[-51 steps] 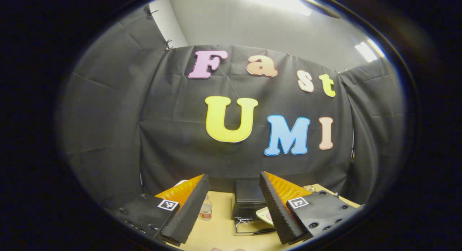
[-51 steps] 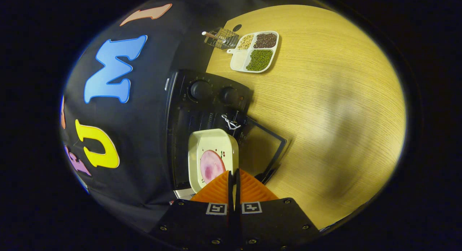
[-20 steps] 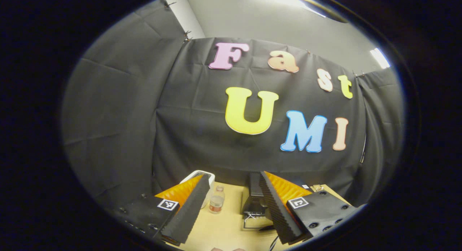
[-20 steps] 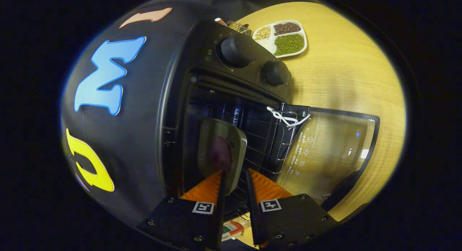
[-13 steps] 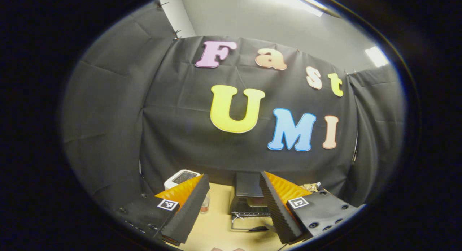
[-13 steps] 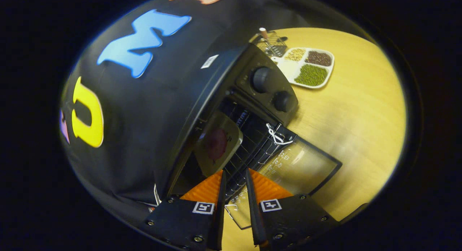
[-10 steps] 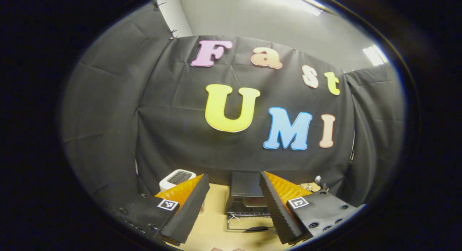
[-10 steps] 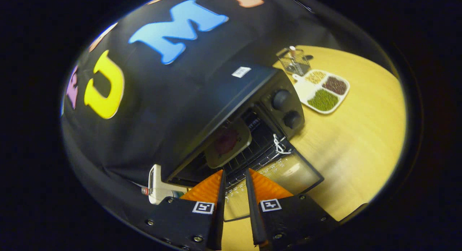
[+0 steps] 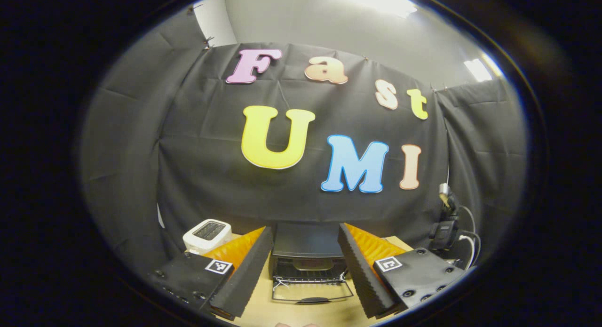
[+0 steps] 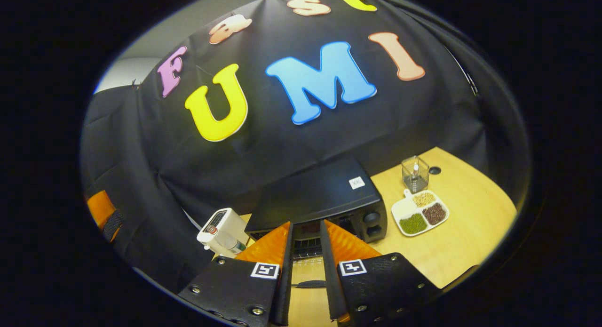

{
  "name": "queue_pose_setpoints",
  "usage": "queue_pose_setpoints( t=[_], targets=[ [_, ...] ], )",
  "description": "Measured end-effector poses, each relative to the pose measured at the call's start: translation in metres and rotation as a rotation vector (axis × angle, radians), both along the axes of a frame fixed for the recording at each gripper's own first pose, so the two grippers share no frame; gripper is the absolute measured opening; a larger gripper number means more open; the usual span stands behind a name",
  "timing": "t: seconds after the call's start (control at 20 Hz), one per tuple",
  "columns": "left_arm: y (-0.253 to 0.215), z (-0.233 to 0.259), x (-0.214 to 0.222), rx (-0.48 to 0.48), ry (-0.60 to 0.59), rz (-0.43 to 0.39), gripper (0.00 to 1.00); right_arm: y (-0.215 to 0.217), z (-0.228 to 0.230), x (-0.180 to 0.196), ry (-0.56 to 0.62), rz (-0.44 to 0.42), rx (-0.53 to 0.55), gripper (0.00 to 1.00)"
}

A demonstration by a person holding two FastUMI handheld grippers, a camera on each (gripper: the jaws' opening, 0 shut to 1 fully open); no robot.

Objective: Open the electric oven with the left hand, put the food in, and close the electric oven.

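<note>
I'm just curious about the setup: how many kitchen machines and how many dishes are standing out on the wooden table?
Kitchen machines: 2, the black electric oven and the white toaster
Dishes: 2, the white divided tray of beans and the clear square glass holder
Total: 4

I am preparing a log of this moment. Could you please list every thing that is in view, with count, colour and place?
electric oven: one, black, back of the table, door open and folded down.
plate with food: one, pale, on the rack inside the oven.
toaster: one, white, left of the oven.
divided dish: one, white, holding green, brown and beige beans, right of the oven.
glass container: one, clear, behind the dish.
table: one, light wood.
left tongs: black and orange, open, empty.
right tongs: black and orange, slightly open, empty.
</note>
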State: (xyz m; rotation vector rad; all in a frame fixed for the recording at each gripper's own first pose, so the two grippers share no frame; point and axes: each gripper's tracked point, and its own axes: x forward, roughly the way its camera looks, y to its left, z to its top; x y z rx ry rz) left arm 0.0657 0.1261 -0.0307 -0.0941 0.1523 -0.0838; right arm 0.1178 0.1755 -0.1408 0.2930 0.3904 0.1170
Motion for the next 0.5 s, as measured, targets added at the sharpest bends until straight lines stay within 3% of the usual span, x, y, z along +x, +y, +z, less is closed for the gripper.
queue_pose_setpoints(
  t=[0.3, 0.5],
  targets=[
    [-0.033, 0.009, 0.006, 0.018, -0.022, -0.024, 0.99, -0.055, 0.101, -0.027, -0.234, -0.013, -0.148, 0.32],
    [-0.056, 0.009, 0.012, -0.028, -0.012, -0.033, 0.99, -0.077, 0.165, -0.05, -0.389, -0.034, -0.196, 0.32]
  ],
)
